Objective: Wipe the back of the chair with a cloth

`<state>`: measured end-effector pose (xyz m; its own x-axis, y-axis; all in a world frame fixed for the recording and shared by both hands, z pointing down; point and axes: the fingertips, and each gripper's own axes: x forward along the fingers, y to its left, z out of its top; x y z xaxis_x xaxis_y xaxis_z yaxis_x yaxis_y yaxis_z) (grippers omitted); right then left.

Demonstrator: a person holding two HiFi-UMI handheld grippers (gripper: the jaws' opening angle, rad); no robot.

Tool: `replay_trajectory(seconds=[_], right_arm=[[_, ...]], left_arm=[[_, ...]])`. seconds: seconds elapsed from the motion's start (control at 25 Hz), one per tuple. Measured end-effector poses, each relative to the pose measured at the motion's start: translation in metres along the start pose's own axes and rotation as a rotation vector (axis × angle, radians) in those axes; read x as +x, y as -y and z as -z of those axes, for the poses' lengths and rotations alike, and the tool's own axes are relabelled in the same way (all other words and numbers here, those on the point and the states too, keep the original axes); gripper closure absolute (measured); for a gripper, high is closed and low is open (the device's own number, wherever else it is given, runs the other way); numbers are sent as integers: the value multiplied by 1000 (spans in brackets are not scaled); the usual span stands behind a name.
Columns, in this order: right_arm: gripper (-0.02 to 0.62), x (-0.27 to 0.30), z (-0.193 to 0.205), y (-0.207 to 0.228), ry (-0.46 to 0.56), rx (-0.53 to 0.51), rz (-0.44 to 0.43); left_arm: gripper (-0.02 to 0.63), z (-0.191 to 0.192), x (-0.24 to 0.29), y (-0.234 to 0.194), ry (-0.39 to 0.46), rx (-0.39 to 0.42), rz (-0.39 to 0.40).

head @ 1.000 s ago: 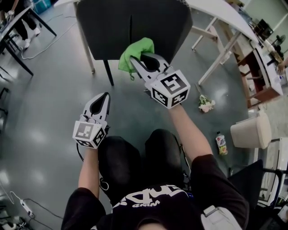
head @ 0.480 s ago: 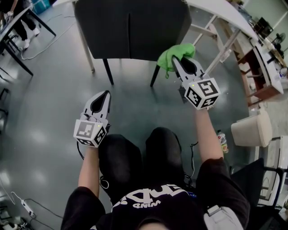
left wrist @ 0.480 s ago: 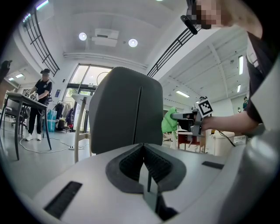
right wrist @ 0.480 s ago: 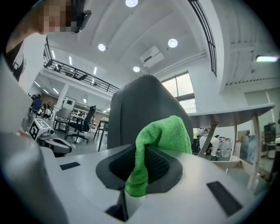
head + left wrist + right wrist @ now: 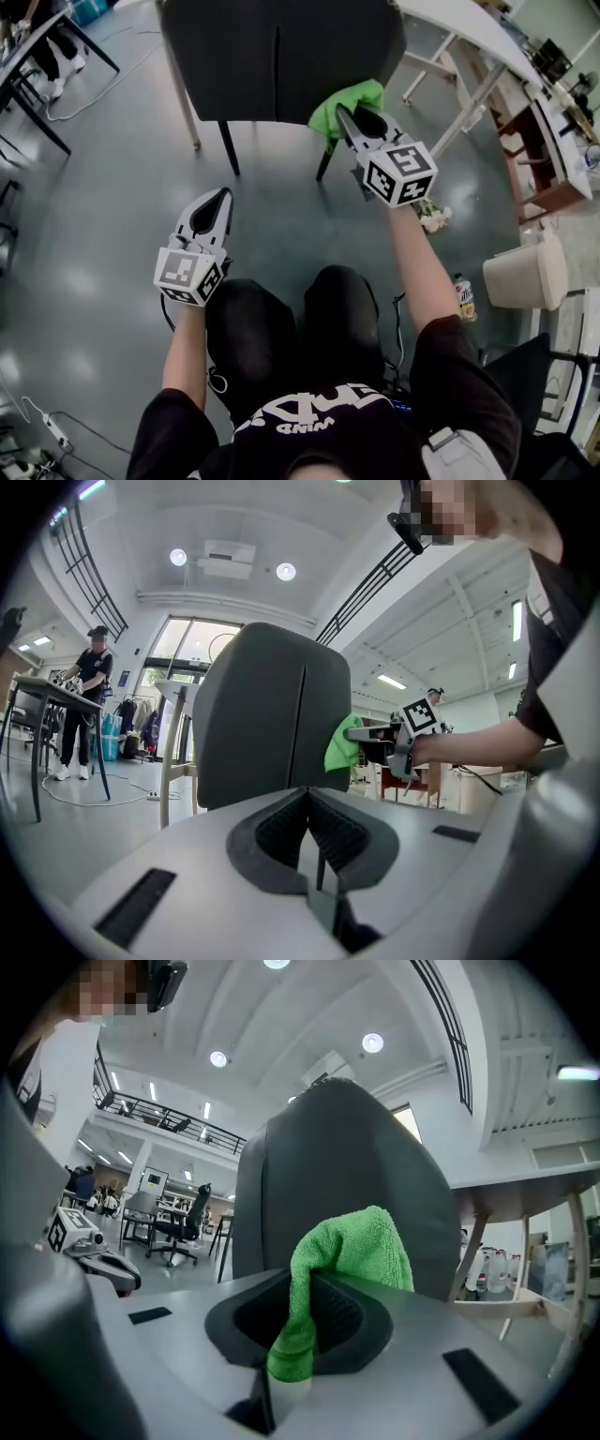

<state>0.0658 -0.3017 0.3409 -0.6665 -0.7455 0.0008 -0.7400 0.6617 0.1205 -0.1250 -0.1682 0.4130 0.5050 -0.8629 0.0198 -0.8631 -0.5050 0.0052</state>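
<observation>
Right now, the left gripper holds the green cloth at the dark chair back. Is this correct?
Not quite: the right gripper holds the green cloth at the dark chair back, as the right gripper view shows. The left gripper is shut and empty.

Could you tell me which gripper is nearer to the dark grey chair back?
Right. The right gripper holds a green microfibre cloth at the lower right of the dark grey chair back; the left gripper hangs shut, well short of it.
</observation>
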Motion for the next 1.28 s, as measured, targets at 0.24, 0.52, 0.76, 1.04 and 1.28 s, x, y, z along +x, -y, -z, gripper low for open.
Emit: replay_trajectory(seconds=[0.24,0.52,0.76,1.04,1.28], right_arm=[[547,44,-2,-32,-2,3,-69],[548,94,-3,-80,-10,6,-160],[548,126,-3,-109,-7,33,-210],[548,154,-10,-151,-2,37,-284],[546,146,-14,-169,16,9,-338]], left_arm=[[606,1,-1,-10,-4,1,-6],[606,6,-2,-25,-8,-6,-19],[606,11,0,-33,-14,-14,-26],[606,15,-3,-41,-23,-16,-30],[606,15,-4,-43,-22,-13,-39]])
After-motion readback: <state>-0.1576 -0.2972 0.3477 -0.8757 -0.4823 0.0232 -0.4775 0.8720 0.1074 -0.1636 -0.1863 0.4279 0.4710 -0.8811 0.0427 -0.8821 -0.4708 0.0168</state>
